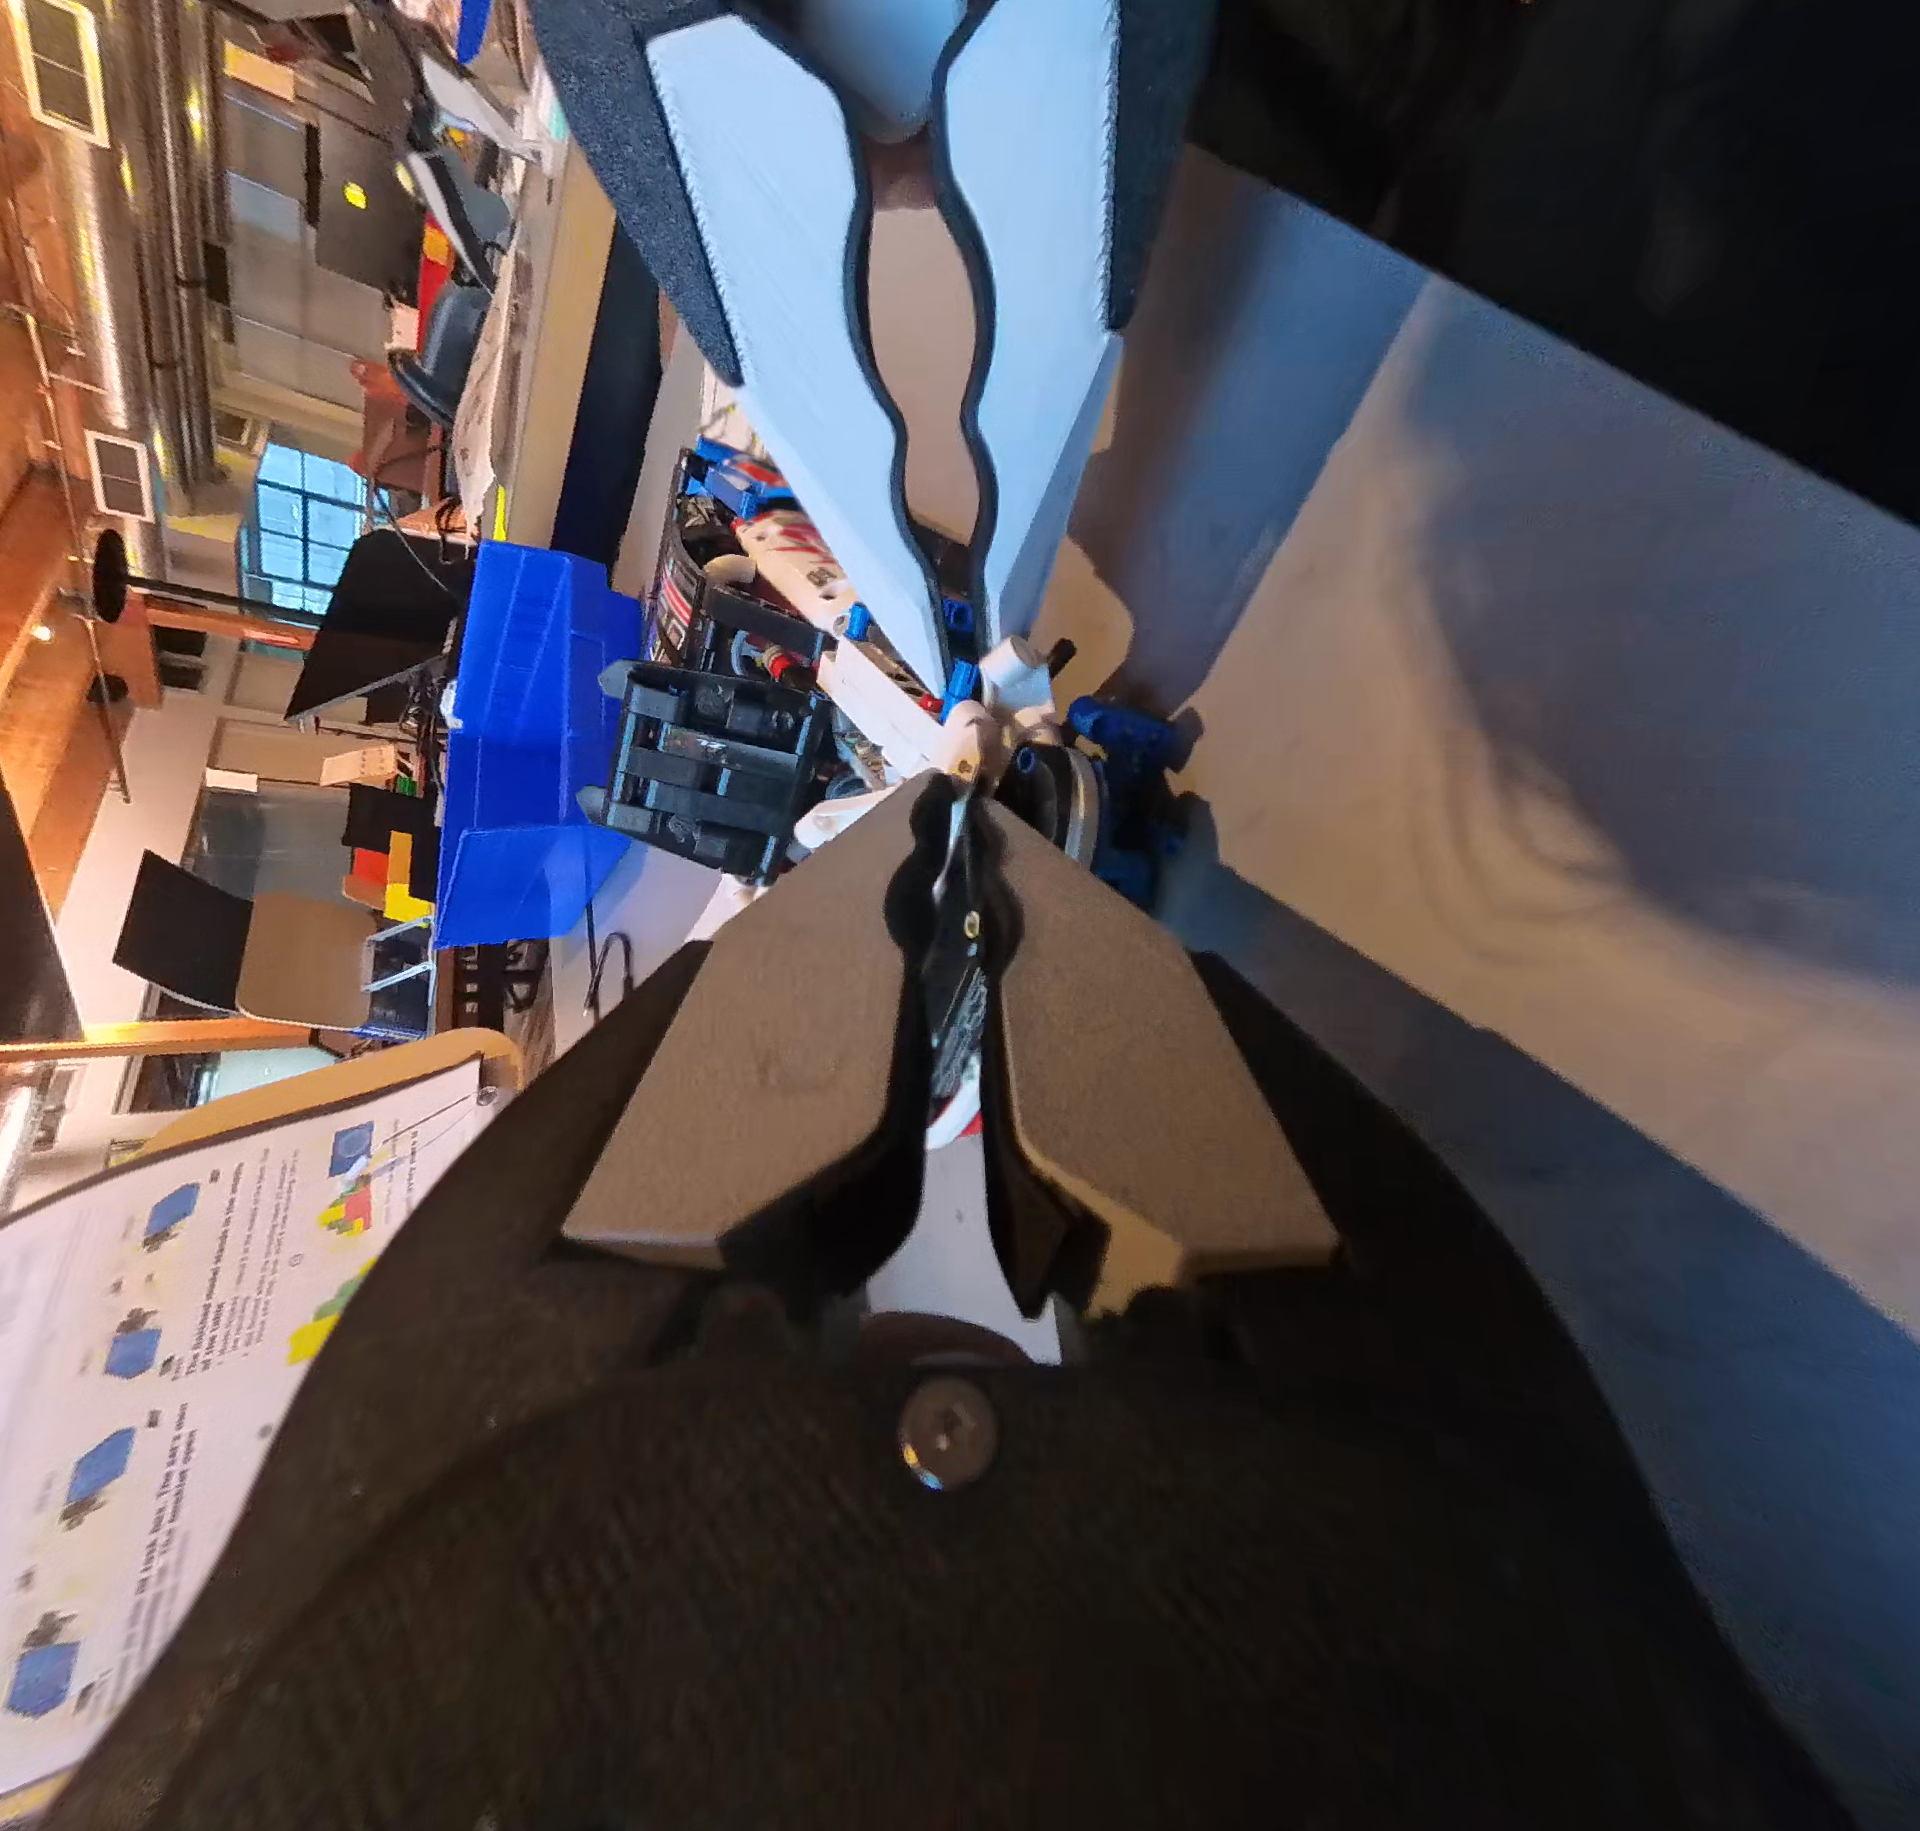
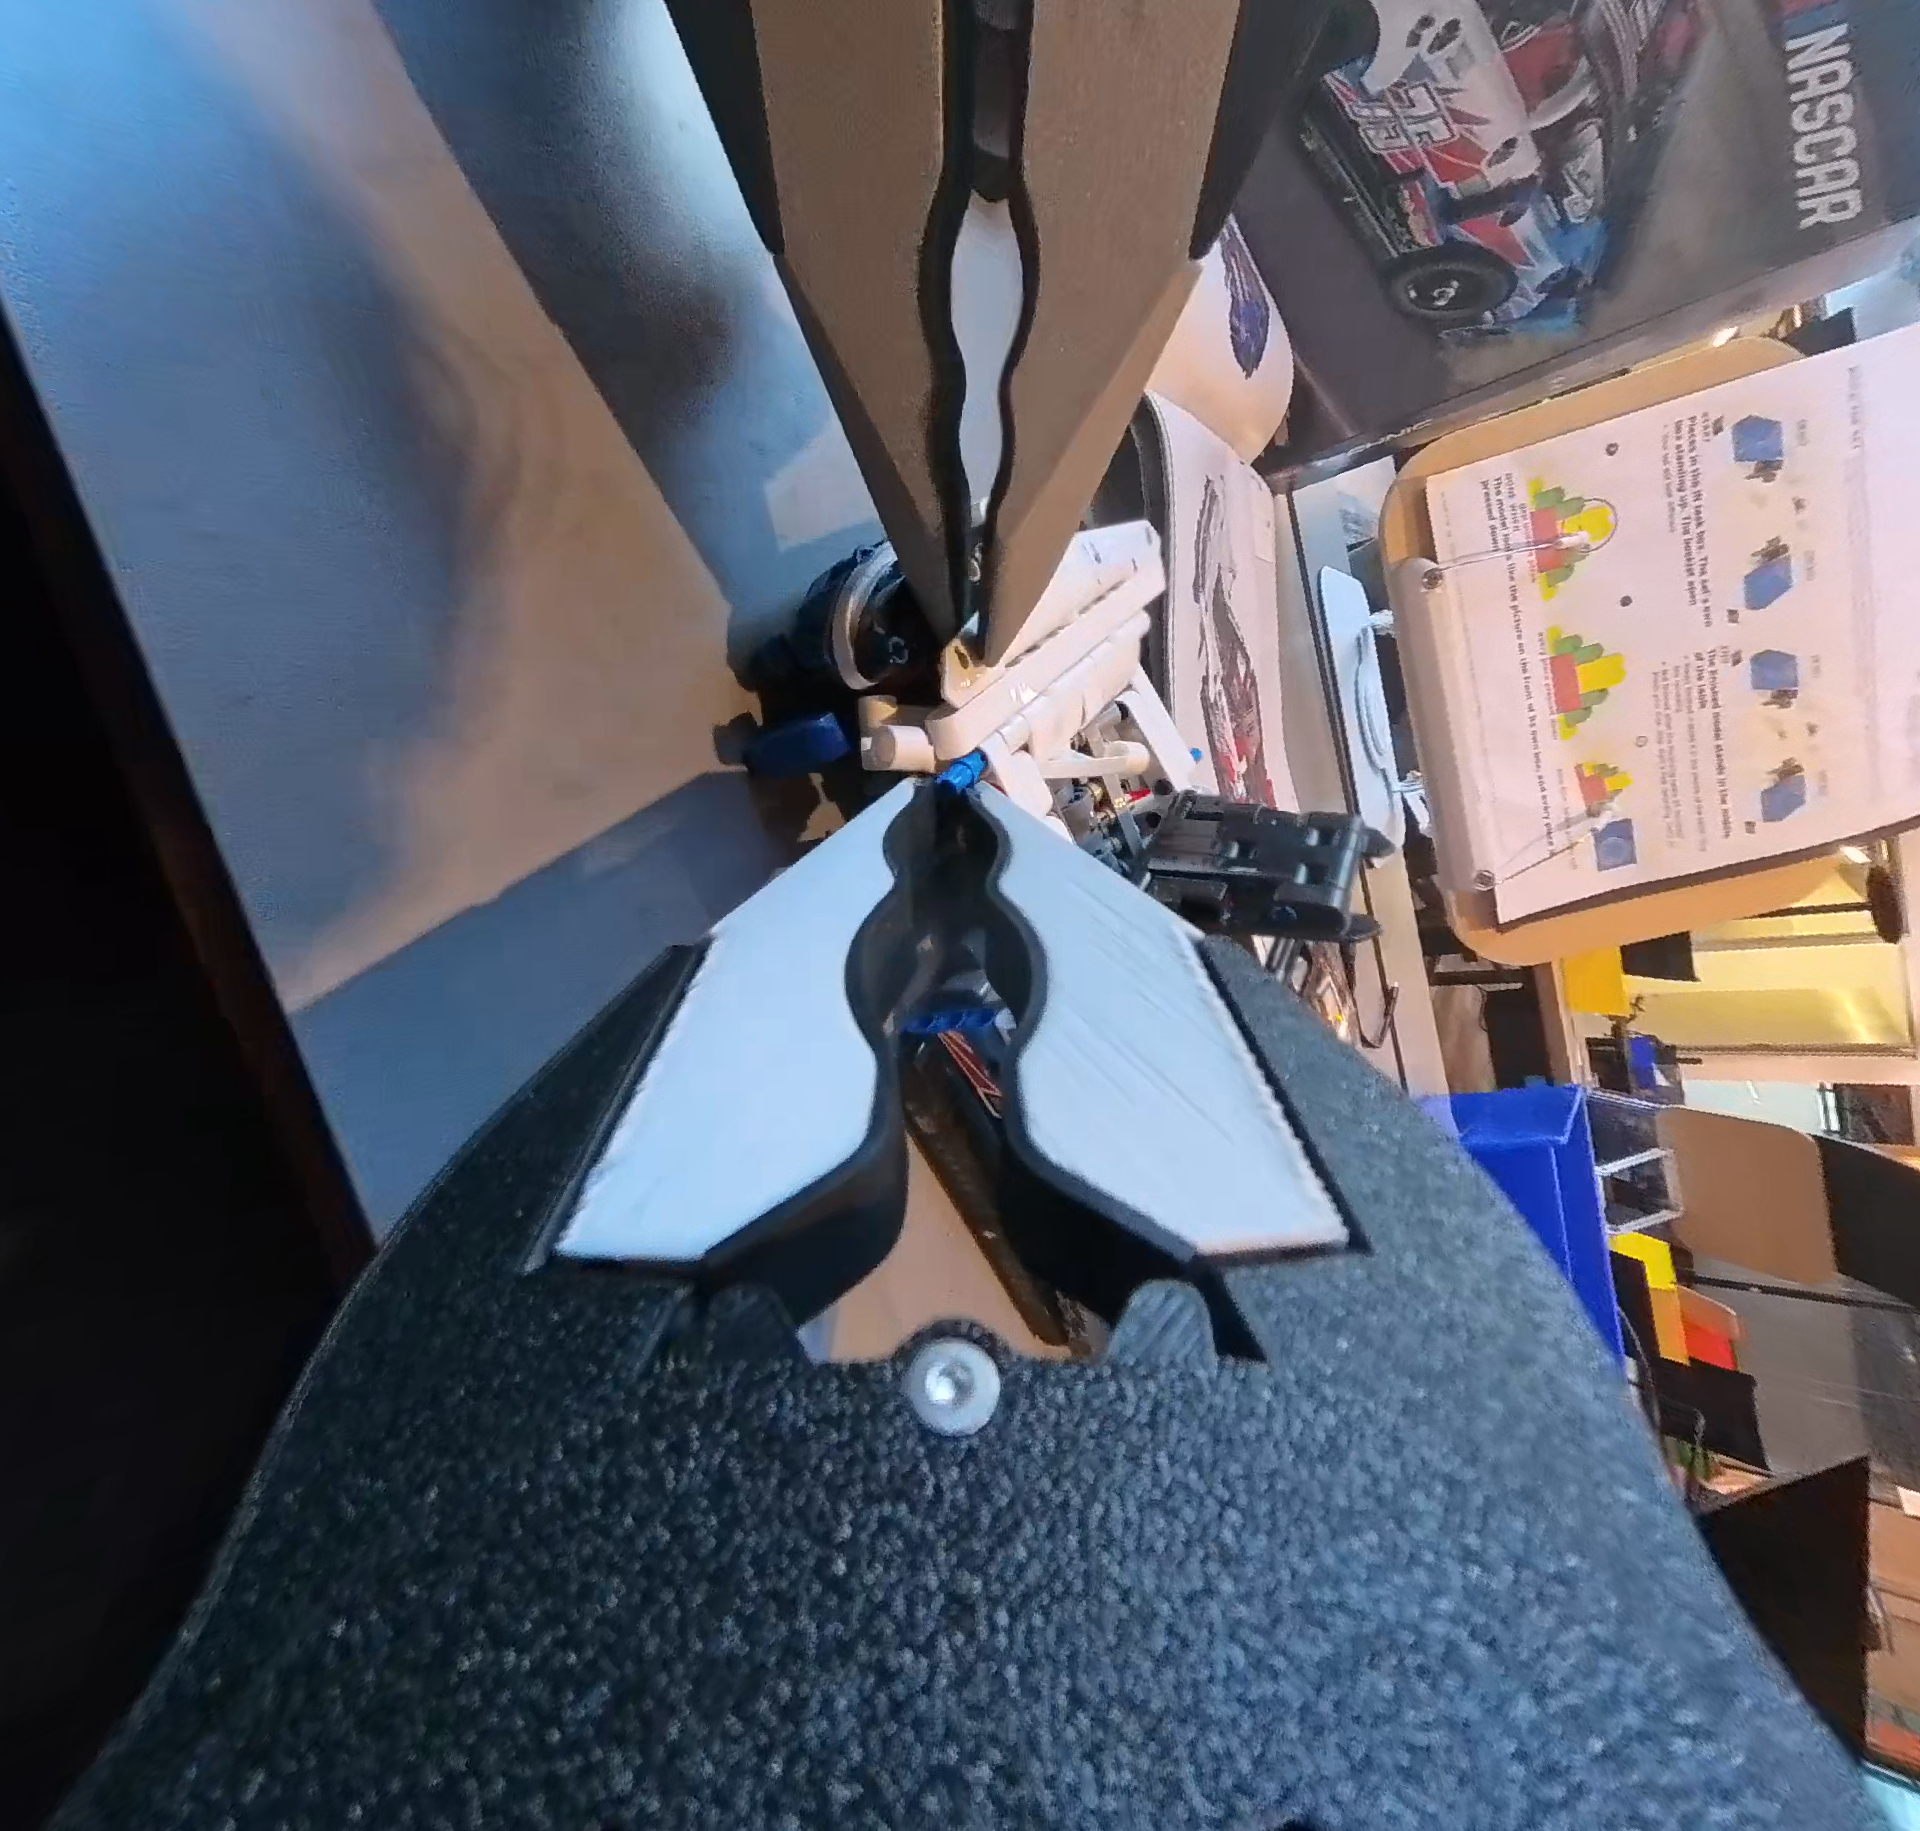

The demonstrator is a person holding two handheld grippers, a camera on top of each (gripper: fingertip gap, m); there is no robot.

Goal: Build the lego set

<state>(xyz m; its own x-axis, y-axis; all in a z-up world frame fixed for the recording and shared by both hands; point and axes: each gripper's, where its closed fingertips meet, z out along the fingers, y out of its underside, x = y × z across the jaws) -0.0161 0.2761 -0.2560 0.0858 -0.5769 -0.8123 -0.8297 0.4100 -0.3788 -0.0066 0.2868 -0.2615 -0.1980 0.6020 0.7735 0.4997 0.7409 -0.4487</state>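
Observation:
The partly built lego car [image 1: 790,576], white with black, blue and red parts, lies on the table between my two grippers, which face each other tip to tip. My left gripper [image 1: 961,794], with tan fingers, is shut on a white beam end [image 1: 971,742] of the car. It also shows in the right wrist view [image 2: 966,628], coming from the top. My right gripper [image 2: 940,794], with white fingers, is shut on a small blue pin [image 2: 958,773] at the white beams [image 2: 1049,669]. It comes from the top in the left wrist view [image 1: 961,680]. A wheel [image 2: 852,618] sits just beside the tips.
A blue bin [image 1: 520,732] stands behind the car. An instruction sheet on a board [image 2: 1662,638] and the set's box [image 2: 1558,119] stand beyond. An open booklet [image 2: 1226,618] lies under the car's far end. The pale table top [image 1: 1455,742] stretches to one side. Less than 4 cm separates the two grippers' tips.

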